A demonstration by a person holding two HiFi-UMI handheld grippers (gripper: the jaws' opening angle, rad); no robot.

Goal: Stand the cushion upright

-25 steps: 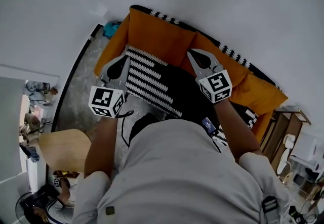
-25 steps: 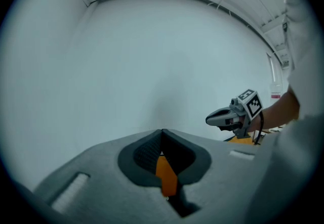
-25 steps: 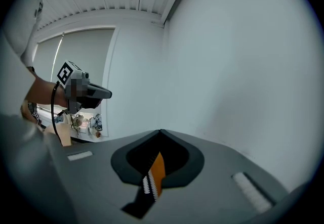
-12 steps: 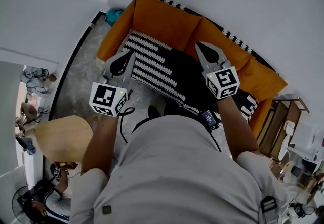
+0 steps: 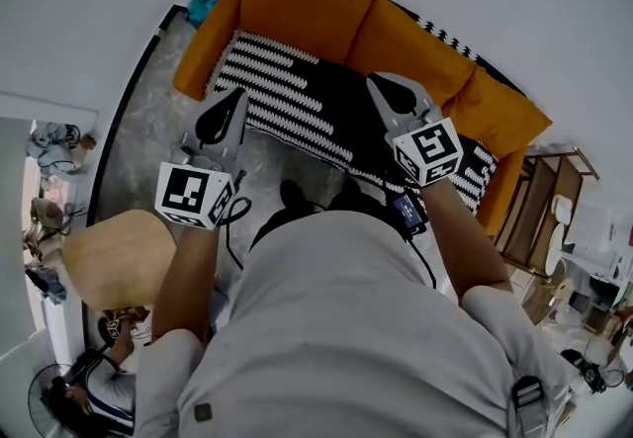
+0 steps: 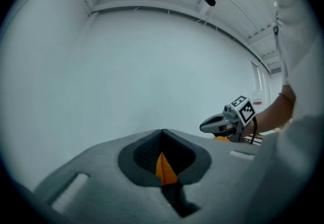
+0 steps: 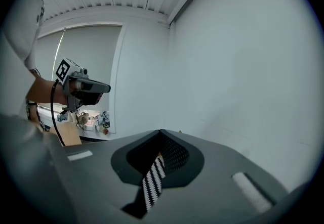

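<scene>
**On the sofa: cushion up, both tongs shut and empty**

Above the seat's front edge the left tongs [image 5: 233, 96] hang pinched tight and grip nothing. The orange sliver in their own view looks to be sofa seen past the tips. Just beyond them, the orange cushion [image 5: 297, 11] leans on its edge against the back of the sofa [image 5: 509, 214], above the black-and-white seat cover [image 5: 277, 90]. It seems to stand by itself already. The right tongs [image 5: 381, 85] are likewise clamped on nothing (a striped strip of the cover shows below their tips) and hover over the dark middle of the seat.

So the step in hand is probably a check. Draw both tongs straight away without brushing the cushion's top and watch whether it slumps forward. If it does, press its lower edge deeper into the crease.

The cushion's foot, where it meets the seat, is hard to read from overhead. The person's torso hides the seat's near edge, and the right forearm covers part of the seat's right end.
</scene>
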